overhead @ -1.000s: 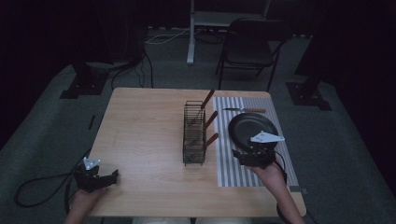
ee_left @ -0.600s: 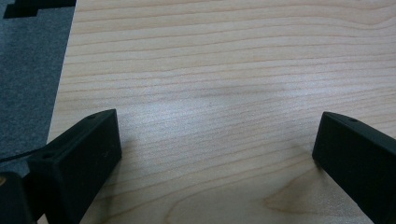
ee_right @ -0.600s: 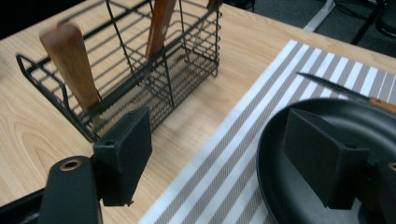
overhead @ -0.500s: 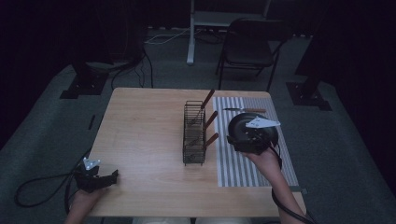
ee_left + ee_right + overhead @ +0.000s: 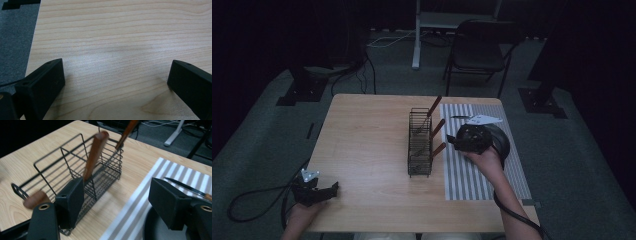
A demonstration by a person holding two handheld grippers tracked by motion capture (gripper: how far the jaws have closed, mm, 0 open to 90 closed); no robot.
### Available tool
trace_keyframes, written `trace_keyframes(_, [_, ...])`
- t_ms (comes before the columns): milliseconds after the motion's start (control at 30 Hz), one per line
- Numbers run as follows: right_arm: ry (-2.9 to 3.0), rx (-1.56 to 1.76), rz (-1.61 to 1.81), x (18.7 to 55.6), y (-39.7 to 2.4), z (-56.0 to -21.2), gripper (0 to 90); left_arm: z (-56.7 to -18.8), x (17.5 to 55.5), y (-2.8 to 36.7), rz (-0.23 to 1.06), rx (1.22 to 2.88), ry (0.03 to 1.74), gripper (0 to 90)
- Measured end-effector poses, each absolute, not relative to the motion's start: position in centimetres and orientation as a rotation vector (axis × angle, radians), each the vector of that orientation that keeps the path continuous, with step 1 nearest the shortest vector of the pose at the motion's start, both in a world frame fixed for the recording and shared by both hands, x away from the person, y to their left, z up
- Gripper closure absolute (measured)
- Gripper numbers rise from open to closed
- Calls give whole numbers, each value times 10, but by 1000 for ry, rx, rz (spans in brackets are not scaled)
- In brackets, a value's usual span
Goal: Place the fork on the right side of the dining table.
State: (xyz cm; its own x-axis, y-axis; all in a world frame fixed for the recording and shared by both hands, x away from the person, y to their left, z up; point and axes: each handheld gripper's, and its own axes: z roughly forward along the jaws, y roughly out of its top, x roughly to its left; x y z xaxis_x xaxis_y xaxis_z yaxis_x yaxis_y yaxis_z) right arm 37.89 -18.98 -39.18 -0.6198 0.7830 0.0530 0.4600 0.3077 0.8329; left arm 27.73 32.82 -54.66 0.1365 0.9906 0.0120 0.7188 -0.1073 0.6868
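Observation:
A black wire basket [image 5: 420, 144] stands mid-table with three wooden-handled utensils leaning out toward the right. In the right gripper view the basket [image 5: 75, 175] is close, and one handle [image 5: 96, 152] rises just past the left jaw. My right gripper [image 5: 466, 139] hovers open at the striped mat's left edge beside the basket; its jaws [image 5: 117, 195] stand wide apart with nothing between them. My left gripper [image 5: 317, 192] rests open at the table's near left corner, over bare wood [image 5: 116, 72].
A grey-and-white striped mat [image 5: 484, 172] covers the table's right side. A black pan [image 5: 502, 140] lies on it under my right hand, and a knife [image 5: 186, 188] lies by its far rim. A chair [image 5: 477, 50] stands beyond the table.
My right gripper has moved away from the person and then left, from over the pan toward the basket. The left gripper has stayed put.

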Motion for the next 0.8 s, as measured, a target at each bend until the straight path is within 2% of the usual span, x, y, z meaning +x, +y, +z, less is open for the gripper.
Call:
trace_keyframes(267, [2237,1105,1235,390,-170,-384,334,-546,277,328,664,1889,1636,16])
trace_keyframes(700, [2278,1136,1238,404,-150,-396,427,-547,277,328,663,1889,1636,16])
trace_keyframes(800, [2257,1174,1254,408,-149,-396,505,-547,277,328,663,1889,1636,16])
